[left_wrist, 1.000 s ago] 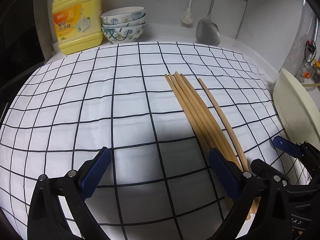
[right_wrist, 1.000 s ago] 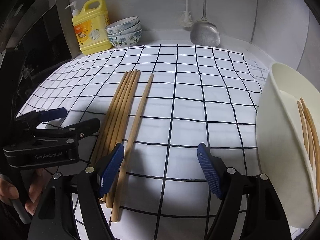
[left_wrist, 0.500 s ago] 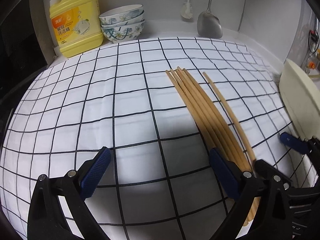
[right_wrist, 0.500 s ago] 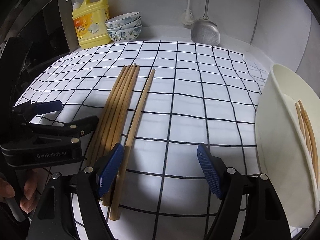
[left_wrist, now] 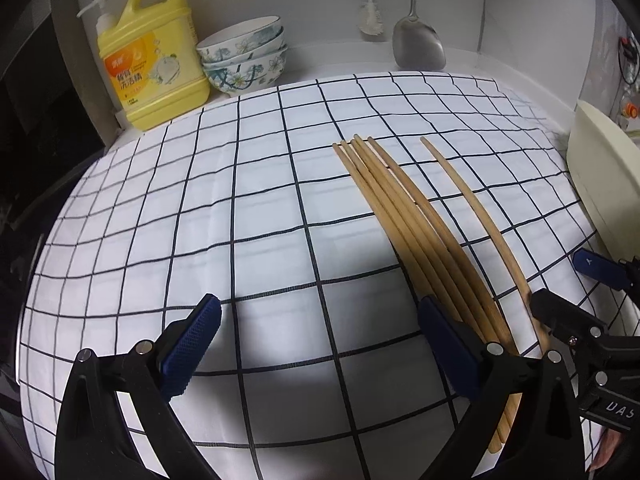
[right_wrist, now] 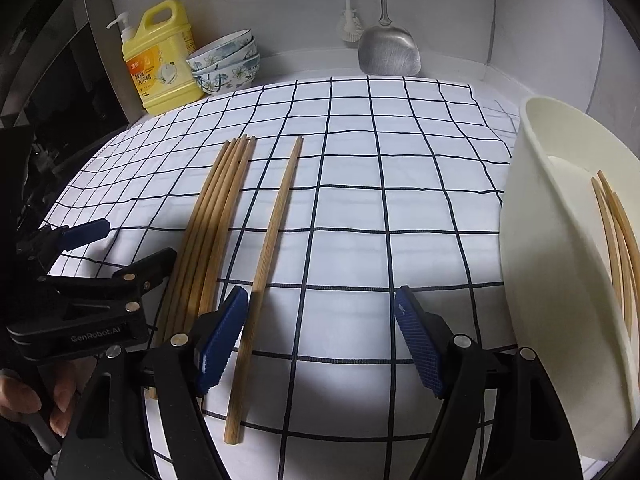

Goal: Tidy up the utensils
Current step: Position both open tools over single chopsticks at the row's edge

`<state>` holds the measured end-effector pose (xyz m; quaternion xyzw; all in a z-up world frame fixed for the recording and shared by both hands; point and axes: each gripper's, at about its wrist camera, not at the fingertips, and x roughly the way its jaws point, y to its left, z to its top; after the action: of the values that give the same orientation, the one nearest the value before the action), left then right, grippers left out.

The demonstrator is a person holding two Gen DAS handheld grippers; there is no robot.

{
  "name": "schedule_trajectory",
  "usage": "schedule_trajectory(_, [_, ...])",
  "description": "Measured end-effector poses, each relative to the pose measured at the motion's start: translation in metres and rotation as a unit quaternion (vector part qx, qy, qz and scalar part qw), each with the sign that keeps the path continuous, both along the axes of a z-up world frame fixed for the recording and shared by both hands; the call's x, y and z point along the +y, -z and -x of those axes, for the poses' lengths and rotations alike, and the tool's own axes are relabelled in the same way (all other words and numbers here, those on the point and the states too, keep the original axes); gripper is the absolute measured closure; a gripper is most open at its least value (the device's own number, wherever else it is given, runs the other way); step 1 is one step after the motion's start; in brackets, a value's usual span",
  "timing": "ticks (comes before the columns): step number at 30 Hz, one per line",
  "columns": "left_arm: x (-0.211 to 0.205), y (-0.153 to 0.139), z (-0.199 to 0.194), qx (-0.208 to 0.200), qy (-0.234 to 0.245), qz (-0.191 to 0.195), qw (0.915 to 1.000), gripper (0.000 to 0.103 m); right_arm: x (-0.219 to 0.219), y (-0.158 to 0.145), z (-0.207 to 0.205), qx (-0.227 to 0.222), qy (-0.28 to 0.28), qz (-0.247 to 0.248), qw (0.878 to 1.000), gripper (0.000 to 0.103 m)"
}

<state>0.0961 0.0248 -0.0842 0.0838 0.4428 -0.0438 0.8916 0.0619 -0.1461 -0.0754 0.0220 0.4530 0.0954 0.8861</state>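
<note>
Several wooden chopsticks [left_wrist: 404, 216] lie bunched on the checked cloth, with a single chopstick [left_wrist: 472, 208] a little to their right. In the right wrist view the bunch [right_wrist: 212, 224] and the single chopstick [right_wrist: 272, 240] lie side by side. My left gripper [left_wrist: 320, 344] is open and empty, its right finger beside the bunch. My right gripper [right_wrist: 320, 336] is open and empty, its left finger between the bunch and the single chopstick. A cream holder [right_wrist: 532, 240] at the right has chopsticks [right_wrist: 616, 232] inside.
A yellow detergent bottle [left_wrist: 152, 60] and stacked bowls [left_wrist: 246, 54] stand at the back left. A metal spatula [left_wrist: 418, 42] and a brush [left_wrist: 370, 24] hang on the back wall. The checked cloth [left_wrist: 224, 208] covers the counter.
Both grippers have edged forward and tilted up slightly over the cloth. The chopsticks have not moved and both grippers stay open.
</note>
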Motion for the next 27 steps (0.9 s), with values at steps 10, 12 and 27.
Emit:
schedule_trajectory(10, [-0.008, -0.004, 0.007, -0.041, 0.025, -0.084, 0.9953, 0.005, -0.001, 0.000, 0.000, -0.001, 0.002, 0.001, 1.000, 0.031])
schedule_trajectory(12, [-0.006, -0.005, 0.011, -0.052, 0.033, -0.093, 0.9937, 0.006, -0.001, 0.000, 0.000, 0.000, 0.003, -0.001, 1.000, 0.031])
schedule_trajectory(27, [-0.006, -0.016, -0.021, 0.060, 0.030, 0.019, 0.9975, 0.006, -0.004, 0.000, 0.000, 0.003, -0.010, -0.004, 1.000, 0.031])
